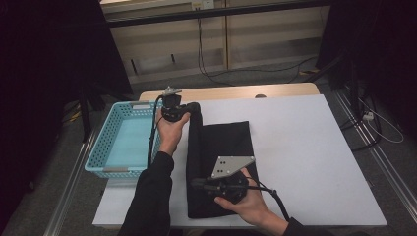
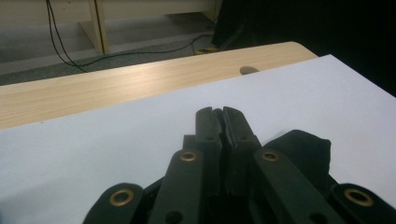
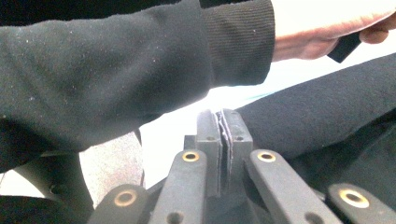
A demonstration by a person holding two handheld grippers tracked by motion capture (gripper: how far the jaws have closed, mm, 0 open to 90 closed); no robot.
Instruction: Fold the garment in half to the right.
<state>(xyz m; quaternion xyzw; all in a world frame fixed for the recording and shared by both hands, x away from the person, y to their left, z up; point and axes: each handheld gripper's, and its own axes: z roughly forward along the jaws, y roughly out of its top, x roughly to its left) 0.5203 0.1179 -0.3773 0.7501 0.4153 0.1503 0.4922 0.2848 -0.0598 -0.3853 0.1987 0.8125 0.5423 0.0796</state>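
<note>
A black cloth (image 1: 221, 162) on the bench (image 1: 314, 147) is being folded; left tool (image 1: 189, 109) and right tool (image 1: 196, 184) seem clenched on its rolled edge. Next, that edge should be carried across evenly.

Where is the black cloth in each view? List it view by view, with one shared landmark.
High view: the black cloth lies at centre, towards the near edge.
Left gripper view: the cloth is at lower right, beside the jaws.
Right gripper view: the cloth is on the right, beside the jaws.
Shared landmark: the white sheet under it.
</note>
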